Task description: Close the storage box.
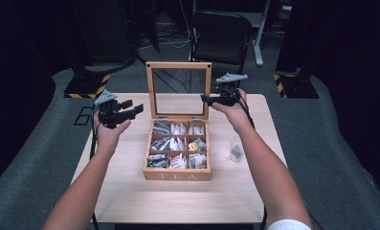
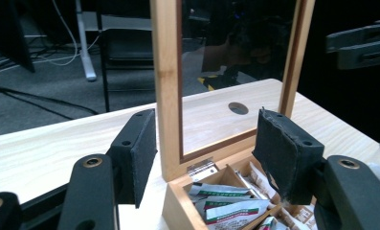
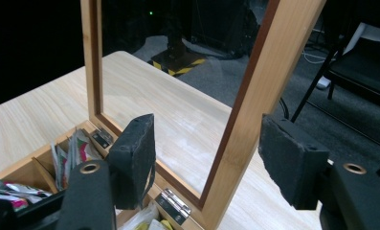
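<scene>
Forearms raised, right fingers (image 3: 206, 163) straddling lid frame (image 3: 254, 100)

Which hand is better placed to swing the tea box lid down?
Right, likely. The right gripper straddles the upright lid frame's side rail, pads apart; the left gripper hangs off to the side.

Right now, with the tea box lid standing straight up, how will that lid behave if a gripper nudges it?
The lid probably swings easily: two small hinges at its base are its only visible support. Its thin wooden frame around a clear pane suggests it is light but somewhat fragile. Standing upright, it may drop shut or tip back.
</scene>
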### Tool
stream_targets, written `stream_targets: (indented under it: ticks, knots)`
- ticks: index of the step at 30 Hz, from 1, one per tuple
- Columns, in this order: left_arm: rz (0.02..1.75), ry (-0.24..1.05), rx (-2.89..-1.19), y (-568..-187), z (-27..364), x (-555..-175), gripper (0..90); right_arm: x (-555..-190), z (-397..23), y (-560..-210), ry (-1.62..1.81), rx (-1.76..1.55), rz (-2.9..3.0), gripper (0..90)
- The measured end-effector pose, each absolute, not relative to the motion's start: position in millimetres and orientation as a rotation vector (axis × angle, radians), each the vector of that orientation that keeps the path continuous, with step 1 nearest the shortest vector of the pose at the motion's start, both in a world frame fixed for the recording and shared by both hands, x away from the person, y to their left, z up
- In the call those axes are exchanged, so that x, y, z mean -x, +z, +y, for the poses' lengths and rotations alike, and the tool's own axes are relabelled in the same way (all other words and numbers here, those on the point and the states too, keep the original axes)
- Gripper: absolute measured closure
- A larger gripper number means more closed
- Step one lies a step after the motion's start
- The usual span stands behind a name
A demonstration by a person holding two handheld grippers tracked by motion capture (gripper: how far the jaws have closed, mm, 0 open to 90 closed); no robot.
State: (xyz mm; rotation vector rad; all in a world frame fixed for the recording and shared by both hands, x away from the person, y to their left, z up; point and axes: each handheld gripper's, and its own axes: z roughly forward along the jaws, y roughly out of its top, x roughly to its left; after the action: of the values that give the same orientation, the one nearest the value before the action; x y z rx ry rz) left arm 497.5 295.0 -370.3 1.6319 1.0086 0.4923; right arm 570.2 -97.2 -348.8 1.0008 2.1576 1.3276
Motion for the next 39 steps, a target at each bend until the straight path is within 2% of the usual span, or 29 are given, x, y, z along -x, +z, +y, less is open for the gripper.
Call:
stream_targets:
  ticks: [28, 39]
  knots:
    - [0.981, 0.487, -1.652, -368, 293, -499, 34.6, -604, -94, -371, 1.295, -1.050, 2.178, 40.0]
    - [0.980, 0.454, -1.646, -369, 294, -499, 32.2, -608, -85, -367, 1.258, -1.042, 2.204, 37.7]
